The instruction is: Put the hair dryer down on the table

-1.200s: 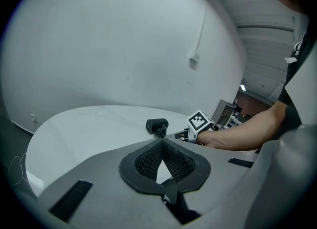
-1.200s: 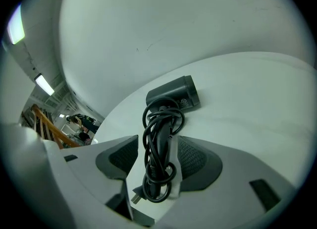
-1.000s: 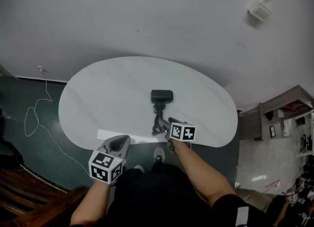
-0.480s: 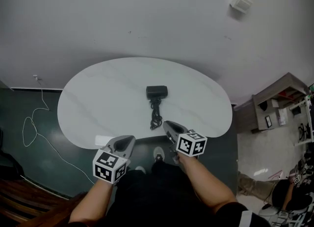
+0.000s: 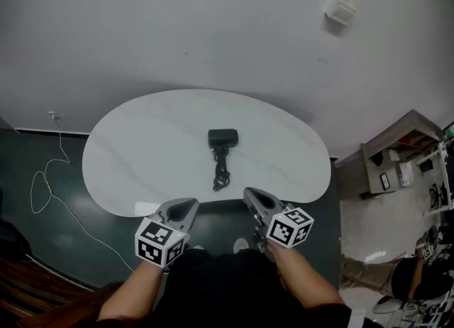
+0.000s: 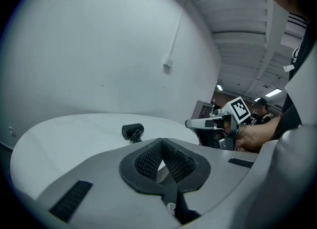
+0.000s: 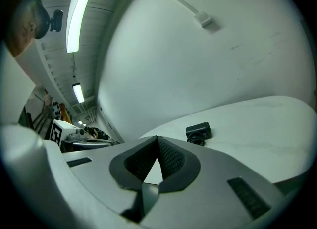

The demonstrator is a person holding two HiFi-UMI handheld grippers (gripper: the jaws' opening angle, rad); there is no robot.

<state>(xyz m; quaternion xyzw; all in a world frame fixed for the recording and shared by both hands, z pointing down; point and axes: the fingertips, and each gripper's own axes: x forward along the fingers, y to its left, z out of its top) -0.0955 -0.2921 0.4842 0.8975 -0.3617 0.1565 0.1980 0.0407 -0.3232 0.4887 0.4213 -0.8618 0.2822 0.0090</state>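
Looks like you're basically done, the hair dryer (image 5: 223, 137) is lying on the table (image 5: 142, 149) around the middle, well apart from both grippers, nothing touching it. Your left gripper (image 5: 186, 208) has its jaws together with nothing in them, and the right gripper (image 5: 255, 199) has just been closing its jaws, also on nothing. Both hover off the near edge of the table. What I'd watch is the cord (image 5: 220, 170): it trails in a loose bunch from the dryer toward your side and ends not far from that edge. Swing either gripper low across there and I reckon a tip could hook a loop and drag the dryer along, maybe off the table. Clipping the table edge is the other way to jolt it, so I'd keep both grippers high and off to the sides.
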